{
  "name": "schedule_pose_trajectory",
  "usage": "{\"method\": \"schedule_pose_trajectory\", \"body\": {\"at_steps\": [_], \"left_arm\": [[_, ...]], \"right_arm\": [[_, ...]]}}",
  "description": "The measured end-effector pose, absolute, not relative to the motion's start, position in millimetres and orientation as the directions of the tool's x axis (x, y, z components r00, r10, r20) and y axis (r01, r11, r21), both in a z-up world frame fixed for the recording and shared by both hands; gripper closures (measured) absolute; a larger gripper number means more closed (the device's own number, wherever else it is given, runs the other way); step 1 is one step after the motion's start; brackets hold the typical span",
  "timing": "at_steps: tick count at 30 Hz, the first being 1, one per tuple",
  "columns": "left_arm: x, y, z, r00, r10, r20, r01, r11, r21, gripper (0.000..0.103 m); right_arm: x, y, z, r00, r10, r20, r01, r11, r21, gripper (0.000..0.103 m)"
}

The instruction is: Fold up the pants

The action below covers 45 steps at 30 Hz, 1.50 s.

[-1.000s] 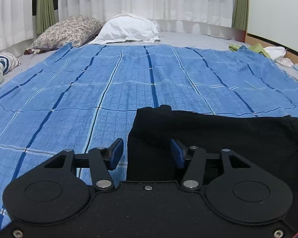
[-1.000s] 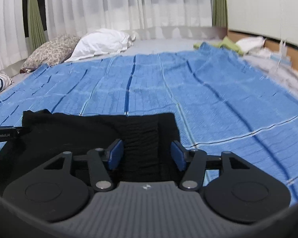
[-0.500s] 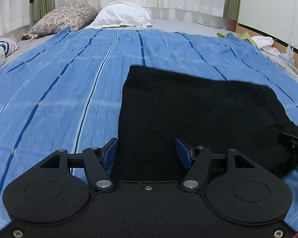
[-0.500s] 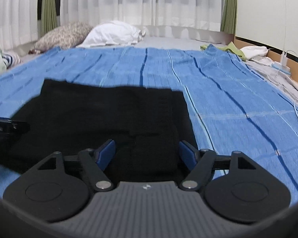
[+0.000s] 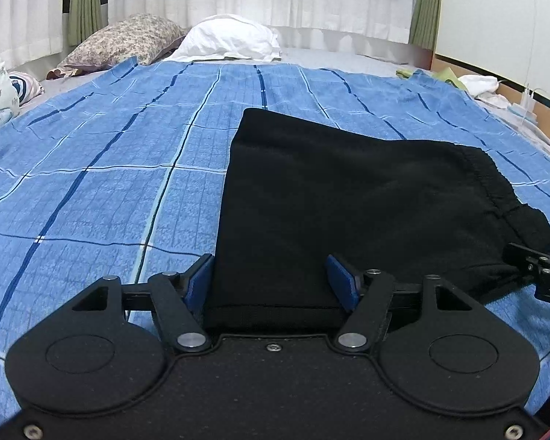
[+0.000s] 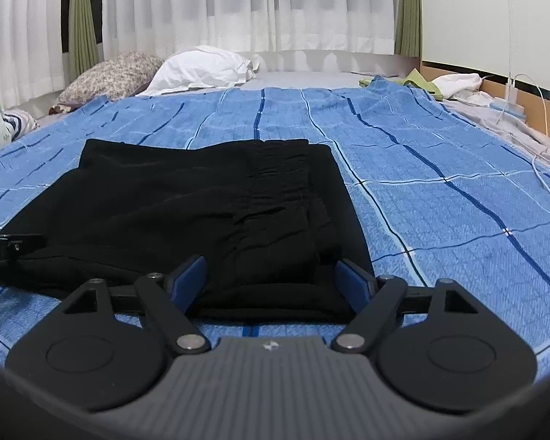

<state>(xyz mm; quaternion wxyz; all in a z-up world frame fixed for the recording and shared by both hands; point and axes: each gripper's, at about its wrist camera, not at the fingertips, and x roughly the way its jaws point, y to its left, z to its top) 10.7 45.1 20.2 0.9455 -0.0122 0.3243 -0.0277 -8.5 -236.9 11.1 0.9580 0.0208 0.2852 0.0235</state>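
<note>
Lying folded on the bed [image 5: 91,201], black pants [image 5: 348,201] sit between both opening, empty grippers, left gripper [image 5: 271,278] and right gripper [image 6: 271,275]; risk: withdrawing pads snag the near hem, undoing the fold.

Home bedroom: bed under blue plaid cotton bedspread [image 5: 135,198], white pillow [image 5: 231,42] far, sheer white curtains [image 6: 238,3] behind.
</note>
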Motion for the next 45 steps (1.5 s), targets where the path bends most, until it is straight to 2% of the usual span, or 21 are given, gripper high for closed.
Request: {"method": "schedule_pose_trajectory", "body": {"at_steps": [9, 12, 19, 22, 32, 36, 45], "left_arm": [[0.4, 50.7, 19.7, 0.803, -0.075, -0.591, 0.049, 0.997, -0.059, 0.032], [-5.2, 50.7, 25.1, 0.801, -0.077, -0.594, 0.048, 0.997, -0.064, 0.032], [-24.6, 47.1, 37.0, 0.799, -0.108, -0.591, 0.057, 0.993, -0.103, 0.02], [-31.2, 40.7, 37.9, 0.793, -0.1, -0.601, 0.063, 0.995, -0.082, 0.011], [-38.5, 21.8, 23.6, 0.752, -0.072, -0.655, 0.07, 0.997, -0.03, 0.002], [-37.8, 16.3, 18.9, 0.745, -0.057, -0.664, 0.081, 0.997, 0.006, 0.0], [-35.7, 16.1, 15.2, 0.742, -0.057, -0.668, 0.078, 0.997, 0.001, 0.0]], "right_arm": [[-10.9, -241.9, 9.0, 0.848, 0.085, -0.524, -0.053, 0.996, 0.077, 0.013], [-18.6, -240.0, 15.6, 0.851, 0.088, -0.518, -0.046, 0.994, 0.095, 0.008], [-41.9, -224.1, 20.6, 0.841, 0.083, -0.535, -0.049, 0.996, 0.077, 0.002], [-48.5, -219.0, 19.0, 0.828, 0.083, -0.555, -0.048, 0.996, 0.077, 0.0], [-56.8, -211.2, 12.2, 0.811, 0.047, -0.583, -0.047, 0.999, 0.015, 0.0], [-56.4, -208.5, 8.6, 0.814, 0.039, -0.58, -0.057, 0.998, -0.013, 0.0], [-54.9, -210.5, 4.7, 0.816, 0.061, -0.575, -0.079, 0.997, -0.005, 0.0]]}}
